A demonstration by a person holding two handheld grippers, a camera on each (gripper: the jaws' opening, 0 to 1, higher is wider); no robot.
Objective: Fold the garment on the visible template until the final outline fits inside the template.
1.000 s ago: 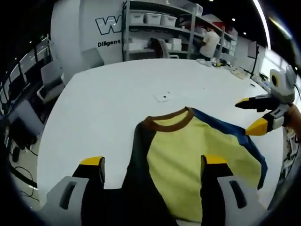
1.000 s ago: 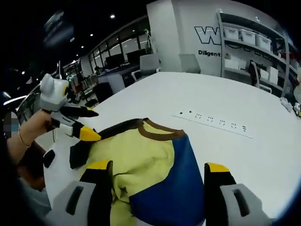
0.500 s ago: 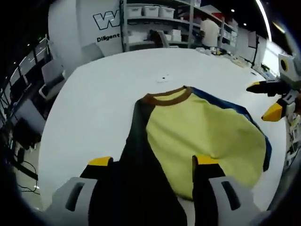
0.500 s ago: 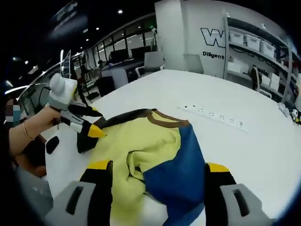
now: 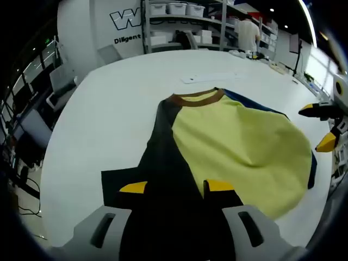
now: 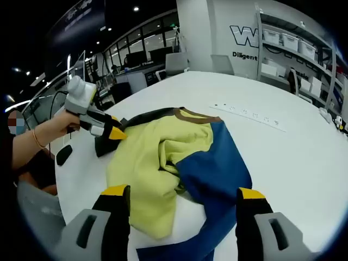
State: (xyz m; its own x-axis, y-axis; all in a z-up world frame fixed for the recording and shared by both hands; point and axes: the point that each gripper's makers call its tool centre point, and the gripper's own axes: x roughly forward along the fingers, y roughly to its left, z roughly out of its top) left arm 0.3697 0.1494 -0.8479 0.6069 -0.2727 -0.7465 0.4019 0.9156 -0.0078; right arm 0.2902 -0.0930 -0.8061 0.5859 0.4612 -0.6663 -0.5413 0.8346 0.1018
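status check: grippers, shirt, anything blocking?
Left hand-held gripper shut on shirt's black side. Right hand-held gripper open, clear. Shirt bunched on white table, unfolded. Power strip beyond collar.

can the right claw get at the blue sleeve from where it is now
Probably yes: the blue sleeve lies on the white table just ahead of the open right claw, with nothing between; the left claw is off at the garment's far side.

Bare desk (image 6: 304,163) lies open beyond and beside the garment (image 6: 179,163), with a power strip (image 6: 249,115) past its collar the sole obstacle there.
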